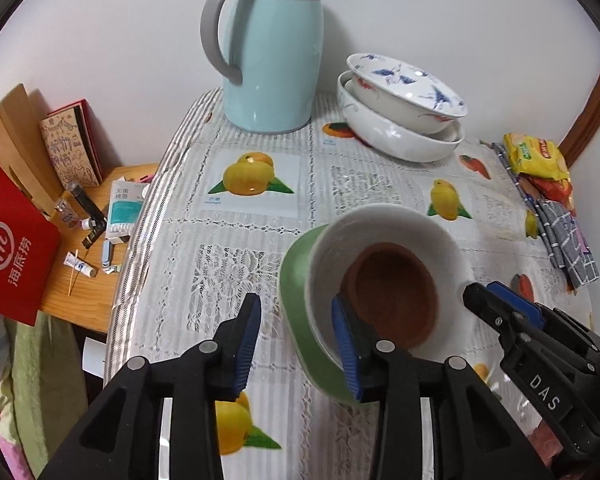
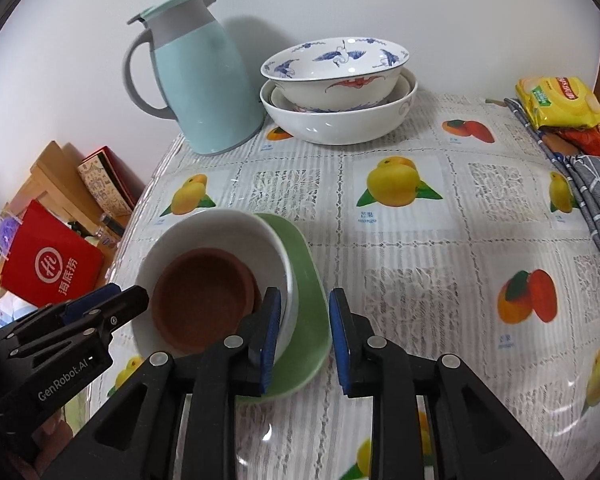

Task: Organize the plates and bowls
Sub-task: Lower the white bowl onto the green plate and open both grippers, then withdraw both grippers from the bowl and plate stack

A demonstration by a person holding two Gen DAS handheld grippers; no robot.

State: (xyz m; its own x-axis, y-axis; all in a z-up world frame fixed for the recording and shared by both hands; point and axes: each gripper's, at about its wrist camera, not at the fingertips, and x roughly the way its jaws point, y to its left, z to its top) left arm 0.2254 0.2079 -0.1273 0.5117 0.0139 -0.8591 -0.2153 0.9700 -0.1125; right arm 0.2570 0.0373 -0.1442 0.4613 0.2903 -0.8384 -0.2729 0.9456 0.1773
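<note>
Both the left gripper and right gripper, jaws apart, straddle opposite rims of the white bowl, which holds a brown dish on the green plate.

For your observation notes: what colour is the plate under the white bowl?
Light green plate, clearest in the right wrist view.

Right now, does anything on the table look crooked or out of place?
Yes. The near stack is tipped: the white bowl holding the brown dish leans off-centre on the green plate. At the back, the crane-patterned bowl sits slightly askew in the white bowl under it. Nothing spilled or broken.
</note>
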